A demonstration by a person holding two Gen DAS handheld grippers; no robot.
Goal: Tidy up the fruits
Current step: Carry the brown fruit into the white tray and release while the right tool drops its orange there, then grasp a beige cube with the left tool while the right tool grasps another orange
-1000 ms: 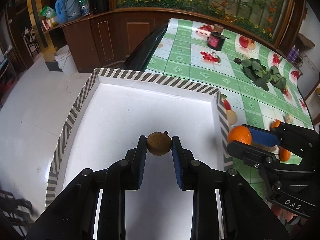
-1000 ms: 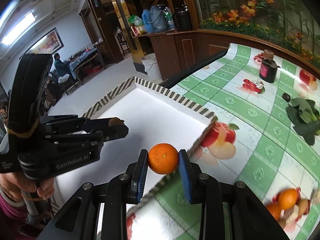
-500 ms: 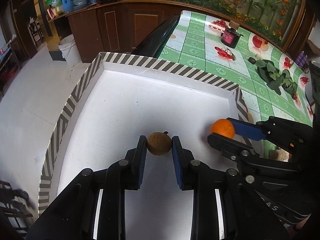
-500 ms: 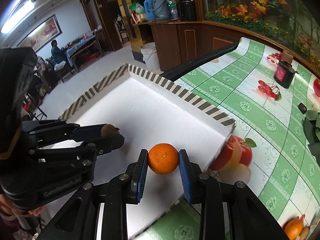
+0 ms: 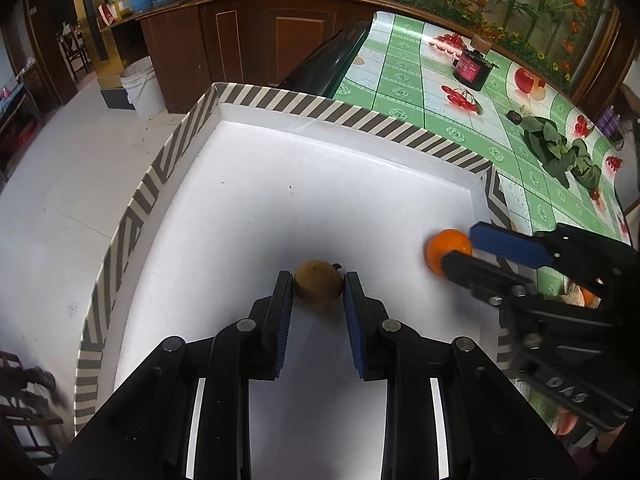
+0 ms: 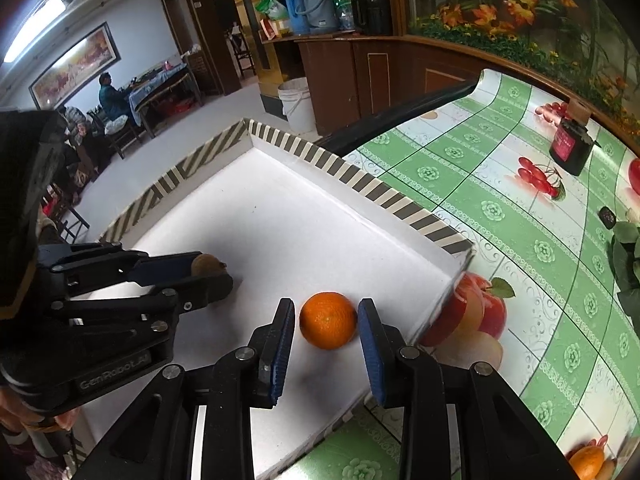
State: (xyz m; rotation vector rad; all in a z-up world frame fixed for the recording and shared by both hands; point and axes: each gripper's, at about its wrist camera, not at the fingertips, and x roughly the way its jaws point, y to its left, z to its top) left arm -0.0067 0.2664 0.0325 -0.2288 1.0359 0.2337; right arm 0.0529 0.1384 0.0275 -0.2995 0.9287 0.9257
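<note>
The left gripper (image 5: 318, 288) is clamped on a brown fruit (image 5: 318, 286), held low over the white floor of the striped tray (image 5: 360, 118). The right gripper (image 6: 327, 320) has just been opening: small gaps are seen between its pads and the orange (image 6: 328, 320), which rests on the tray floor near the right wall. Green leaves (image 5: 560, 152) lie on the tablecloth (image 5: 400, 92) beyond.

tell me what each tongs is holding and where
Left tongs pinch the brown fruit by its sides. Right tongs hold nothing; they just opened off the orange.
</note>
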